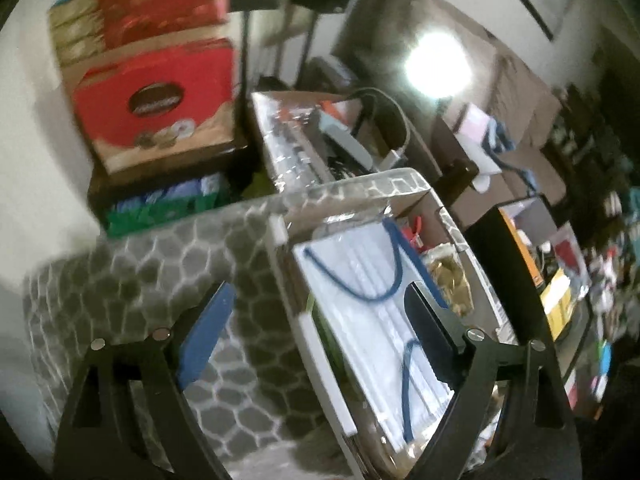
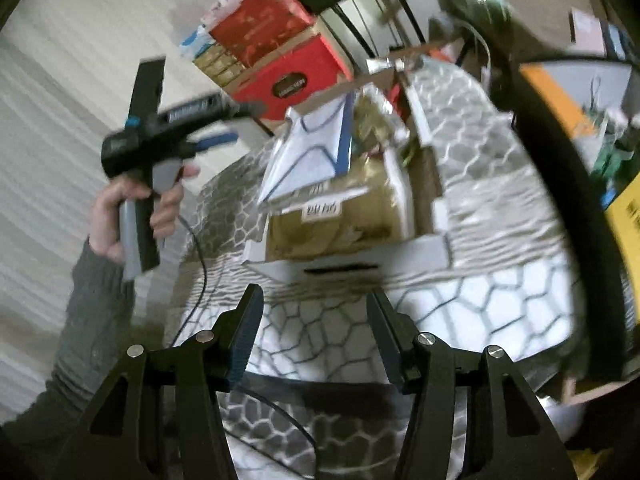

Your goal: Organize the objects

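Note:
An open cardboard box (image 1: 412, 188) with white flaps stands on a cloth with a grey honeycomb pattern (image 1: 168, 272). Inside it lies a white paper bag (image 1: 360, 280) with blue rope handles, beside a gold-wrapped packet (image 1: 452, 280). My left gripper (image 1: 320, 320) hovers open over the box's near edge and the bag, its blue pad (image 1: 206, 336) clear of both. In the right wrist view the box (image 2: 352, 224) sits ahead with the bag (image 2: 308, 152) leaning up out of it. My right gripper (image 2: 316, 316) is open and empty above the cloth (image 2: 480, 312). A hand (image 2: 120, 208) holds the left tool to the left.
Red and brown cartons (image 1: 160, 96) are stacked at the back left over a green crate (image 1: 160, 212). A second open box with cables (image 1: 332, 136) stands behind. Shelves of mixed goods (image 1: 560, 280) fill the right. A black cable (image 2: 200, 264) trails over the cloth.

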{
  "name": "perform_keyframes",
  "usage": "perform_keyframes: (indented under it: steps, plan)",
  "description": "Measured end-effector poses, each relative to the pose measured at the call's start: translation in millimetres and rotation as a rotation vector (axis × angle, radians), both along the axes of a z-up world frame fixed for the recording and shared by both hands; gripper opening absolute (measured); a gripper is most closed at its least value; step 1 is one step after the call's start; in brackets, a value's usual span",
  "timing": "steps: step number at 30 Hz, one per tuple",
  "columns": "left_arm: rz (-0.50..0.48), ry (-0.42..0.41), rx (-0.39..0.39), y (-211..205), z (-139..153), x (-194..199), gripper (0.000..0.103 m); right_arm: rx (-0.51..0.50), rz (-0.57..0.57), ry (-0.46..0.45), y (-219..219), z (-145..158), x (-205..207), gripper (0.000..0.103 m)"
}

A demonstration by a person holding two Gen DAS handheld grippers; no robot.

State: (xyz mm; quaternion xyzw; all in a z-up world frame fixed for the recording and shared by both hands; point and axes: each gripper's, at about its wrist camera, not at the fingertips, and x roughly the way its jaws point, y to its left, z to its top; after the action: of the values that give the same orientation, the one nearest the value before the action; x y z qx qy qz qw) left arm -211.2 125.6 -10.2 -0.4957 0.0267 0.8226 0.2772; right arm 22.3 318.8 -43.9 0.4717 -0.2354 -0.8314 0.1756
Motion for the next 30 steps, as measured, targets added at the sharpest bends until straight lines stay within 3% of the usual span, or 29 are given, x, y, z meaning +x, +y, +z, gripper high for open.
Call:
perform_keyframes:
  steps: [6, 20, 28, 30]
  plan:
    - [-0.106, -0.017, 0.027, 25, -1, -32, 0.088, -0.11, -0.051, -0.059, -8, -22, -14, 0.056]
    - [-0.321, -0.003, -0.212, 105, -48, -64, 0.088, -0.125, -0.105, -0.081, -9, -36, -27, 0.056]
    - [-0.353, -0.142, -0.14, 103, -62, -75, 0.087, -0.132, -0.101, -0.075, -8, -34, -35, 0.056]
    - [-0.377, -0.141, -0.147, 102, -63, -70, 0.084, -0.139, -0.1, -0.082, -12, -30, -27, 0.056]
